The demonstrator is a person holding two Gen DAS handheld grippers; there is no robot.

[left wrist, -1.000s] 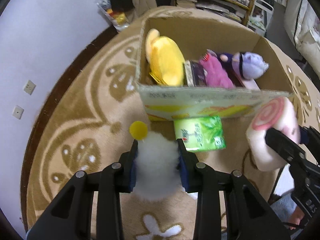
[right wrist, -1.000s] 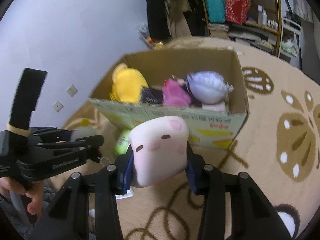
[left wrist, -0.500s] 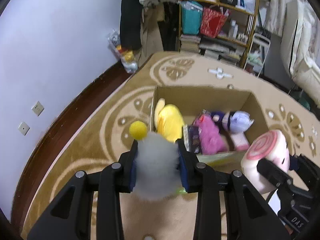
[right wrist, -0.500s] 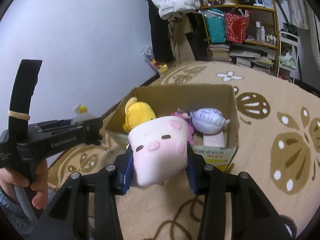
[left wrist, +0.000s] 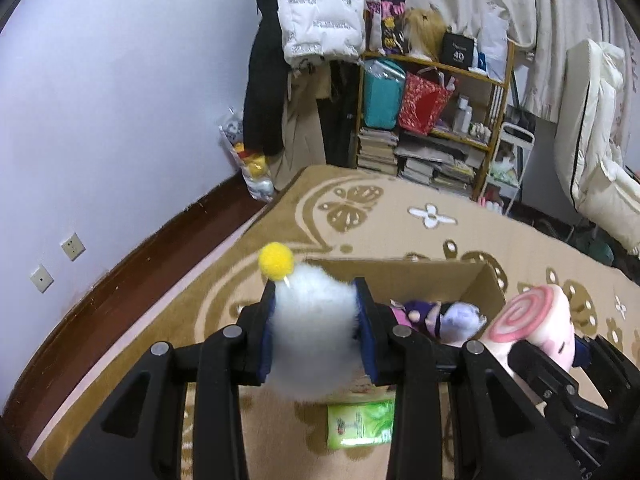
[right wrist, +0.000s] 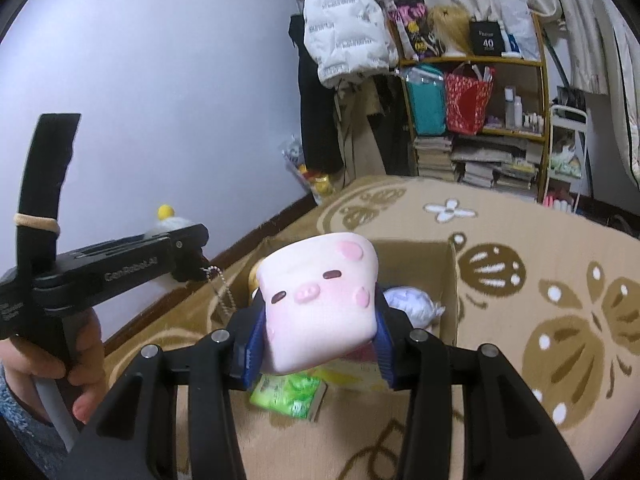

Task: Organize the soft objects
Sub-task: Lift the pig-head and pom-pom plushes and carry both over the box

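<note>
My left gripper [left wrist: 316, 336] is shut on a white fluffy toy [left wrist: 312, 332] topped by a yellow pompom [left wrist: 276, 261], held in the air before an open cardboard box [left wrist: 472, 284]. My right gripper [right wrist: 318, 344] is shut on a pink pig-faced roll plush [right wrist: 320, 300], whose swirl end [left wrist: 532, 324] shows at the right of the left wrist view. Inside the box lie a purple plush [left wrist: 452, 316] and, in the right wrist view, a pale lilac plush [right wrist: 412, 304] and a sliver of yellow plush [right wrist: 253, 276]. The left gripper's side [right wrist: 120, 268] appears at far left there, above a hand [right wrist: 86, 360].
A green tissue pack [left wrist: 360, 424] lies on the tan patterned carpet [left wrist: 360, 208] in front of the box. A lilac wall [left wrist: 120, 120] with dark skirting runs along the left. Beyond stand a cluttered shelf [left wrist: 436, 120], hanging coats [left wrist: 316, 12] and a white mattress [left wrist: 592, 128].
Both grippers have risen and tilted up with their toys. The box has slid down in both views, and the shelf and coats have come into sight.
</note>
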